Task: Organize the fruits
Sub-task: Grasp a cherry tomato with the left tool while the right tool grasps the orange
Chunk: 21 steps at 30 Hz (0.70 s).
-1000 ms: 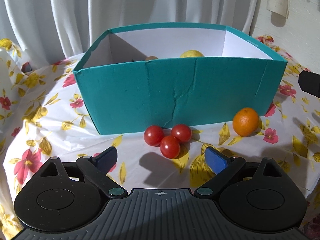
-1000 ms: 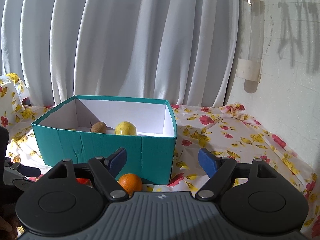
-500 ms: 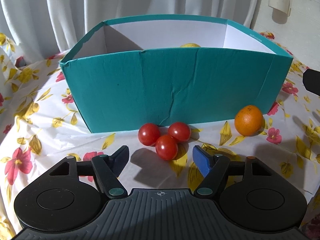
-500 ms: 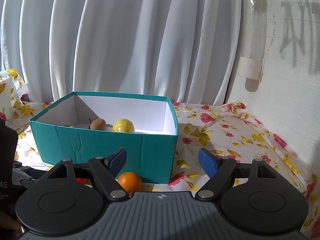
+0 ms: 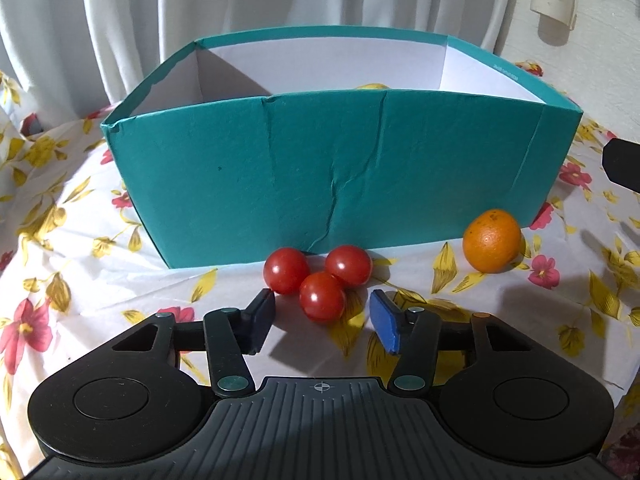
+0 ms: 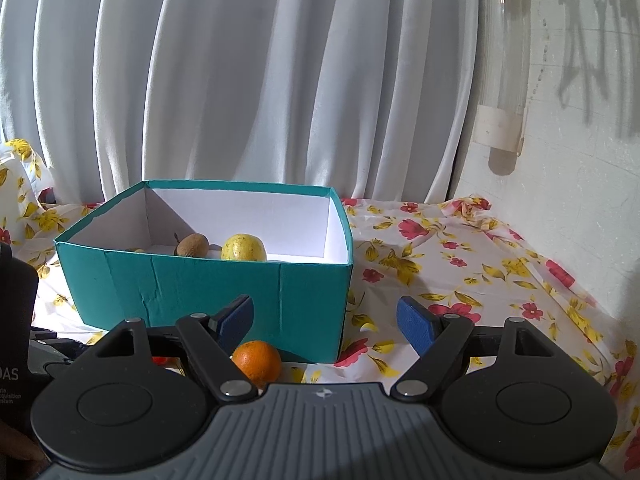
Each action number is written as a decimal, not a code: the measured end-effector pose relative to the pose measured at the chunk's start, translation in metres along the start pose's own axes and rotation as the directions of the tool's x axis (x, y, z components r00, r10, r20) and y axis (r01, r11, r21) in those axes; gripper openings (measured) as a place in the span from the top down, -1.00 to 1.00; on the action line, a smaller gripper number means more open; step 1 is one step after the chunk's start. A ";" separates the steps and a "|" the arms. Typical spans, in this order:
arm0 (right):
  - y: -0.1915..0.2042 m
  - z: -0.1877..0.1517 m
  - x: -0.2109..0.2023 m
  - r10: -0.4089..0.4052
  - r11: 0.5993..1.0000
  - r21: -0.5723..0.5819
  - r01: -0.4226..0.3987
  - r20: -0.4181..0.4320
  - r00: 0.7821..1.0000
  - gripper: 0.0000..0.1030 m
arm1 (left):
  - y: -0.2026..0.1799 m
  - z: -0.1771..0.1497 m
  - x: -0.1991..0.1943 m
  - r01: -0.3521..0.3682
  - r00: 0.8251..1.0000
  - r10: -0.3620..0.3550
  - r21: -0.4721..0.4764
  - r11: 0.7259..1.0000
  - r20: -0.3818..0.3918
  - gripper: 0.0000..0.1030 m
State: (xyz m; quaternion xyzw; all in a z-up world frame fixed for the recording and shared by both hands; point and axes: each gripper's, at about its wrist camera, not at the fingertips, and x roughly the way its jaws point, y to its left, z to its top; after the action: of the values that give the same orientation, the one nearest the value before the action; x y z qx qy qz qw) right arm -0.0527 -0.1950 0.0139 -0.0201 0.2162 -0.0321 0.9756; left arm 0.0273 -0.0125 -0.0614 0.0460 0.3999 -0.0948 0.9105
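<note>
Both fingers of the left gripper (image 5: 323, 322) stand apart, and its jaws have just been closing; the nearest tomato (image 5: 322, 297) sits between the blue pads, but they do not touch it. Two more tomatoes (image 5: 286, 270) lie just behind it, all three touching each other, close to the front wall of the teal box (image 5: 320, 168). To the right of them, near the box corner, an orange (image 5: 493, 241) rests on the flowered tablecloth (image 5: 60, 216). Only the yellow top of one fruit shows over the box wall in this view.

From the right wrist view, the same box stands on the left side of the table, and inside it lie a brown kiwi (image 6: 193, 245) and a yellow fruit (image 6: 244, 247), side by side near the middle. The orange is in front of the box, just beside the left finger of the right gripper (image 6: 325, 322). This gripper's fingers stand wide apart with nothing between them. White curtains (image 6: 248, 80) hang behind the table.
</note>
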 end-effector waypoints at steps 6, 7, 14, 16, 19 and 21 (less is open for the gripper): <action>-0.002 0.000 0.001 0.000 1.000 -0.001 0.000 -0.001 1.000 -0.54 | 0.001 0.002 0.000 -0.005 1.000 0.005 -0.012 1.000 0.000 0.03; -0.002 0.000 0.002 0.000 1.000 -0.001 0.000 -0.001 1.000 -0.54 | 0.002 0.002 0.000 -0.005 1.000 0.005 -0.016 1.000 0.002 0.07; 0.000 0.001 0.003 0.014 1.000 -0.008 -0.014 0.002 1.000 -0.54 | 0.006 0.003 -0.002 -0.010 1.000 0.010 -0.034 0.999 -0.010 0.29; 0.002 0.001 0.003 0.018 1.000 -0.011 -0.018 0.004 1.000 -0.54 | 0.004 0.001 -0.003 -0.015 1.000 0.015 -0.026 1.000 -0.009 0.34; 0.003 0.002 0.003 0.020 1.000 -0.020 -0.019 0.007 1.000 -0.54 | 0.004 0.001 -0.005 -0.003 1.000 0.002 -0.024 1.000 -0.014 0.49; 0.003 0.002 0.003 0.018 1.000 -0.022 -0.018 0.007 1.000 -0.54 | 0.006 0.001 -0.006 0.004 1.000 -0.005 -0.034 0.999 -0.019 0.49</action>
State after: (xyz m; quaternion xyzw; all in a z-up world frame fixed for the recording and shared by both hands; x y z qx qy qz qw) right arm -0.0495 -0.1917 0.0140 -0.0287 0.2133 -0.0208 0.9764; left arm 0.0253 -0.0064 -0.0568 0.0305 0.4101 -0.0894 0.9071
